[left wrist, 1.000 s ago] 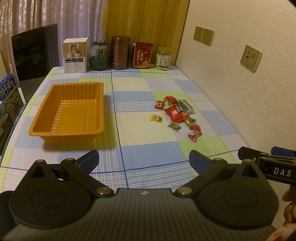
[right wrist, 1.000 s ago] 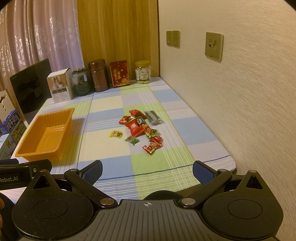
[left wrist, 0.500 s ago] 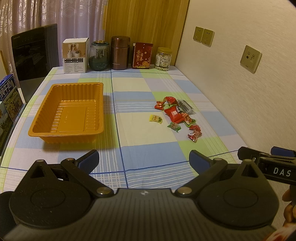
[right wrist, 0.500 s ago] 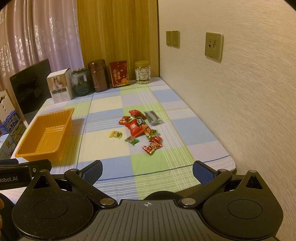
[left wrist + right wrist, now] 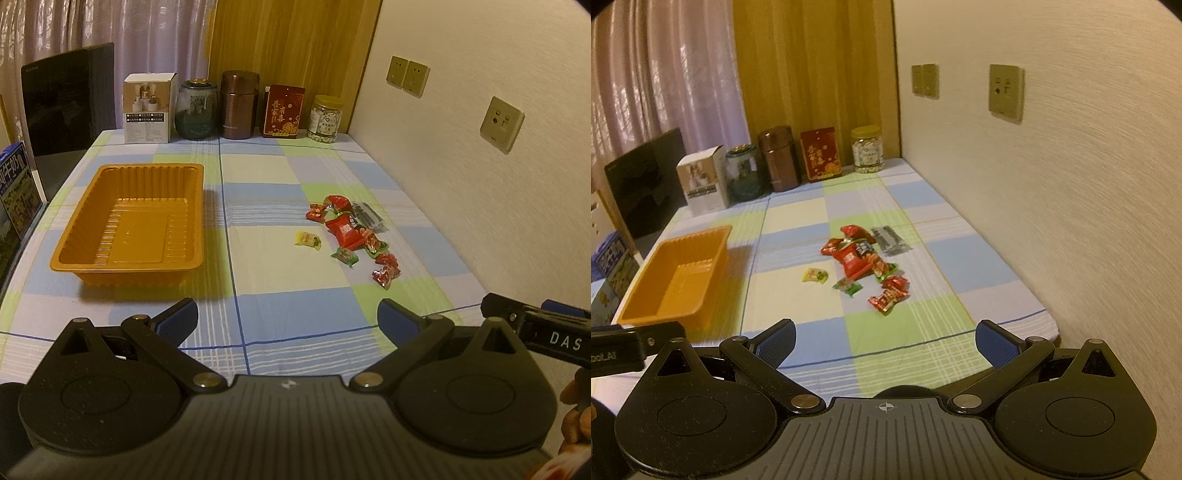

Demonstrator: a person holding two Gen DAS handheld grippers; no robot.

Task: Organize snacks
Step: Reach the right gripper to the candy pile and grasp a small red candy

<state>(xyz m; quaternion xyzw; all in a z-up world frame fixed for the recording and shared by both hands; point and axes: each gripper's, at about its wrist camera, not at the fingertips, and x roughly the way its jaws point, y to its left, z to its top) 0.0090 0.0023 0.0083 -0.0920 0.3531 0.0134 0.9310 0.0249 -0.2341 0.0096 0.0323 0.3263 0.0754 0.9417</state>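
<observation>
Left claw (image 5: 286,319): spread, empty, unmoved.
Right claw (image 5: 884,341): spread, empty, now nearer the snacks (image 5: 864,260).
Snacks: piled right on the surface (image 5: 266,177), well apart from the orange tray (image 5: 129,266).

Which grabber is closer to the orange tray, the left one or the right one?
The left. The left gripper hovers open just in front of the orange tray. The right gripper, also open, is further right, in front of the snack pile.
</observation>
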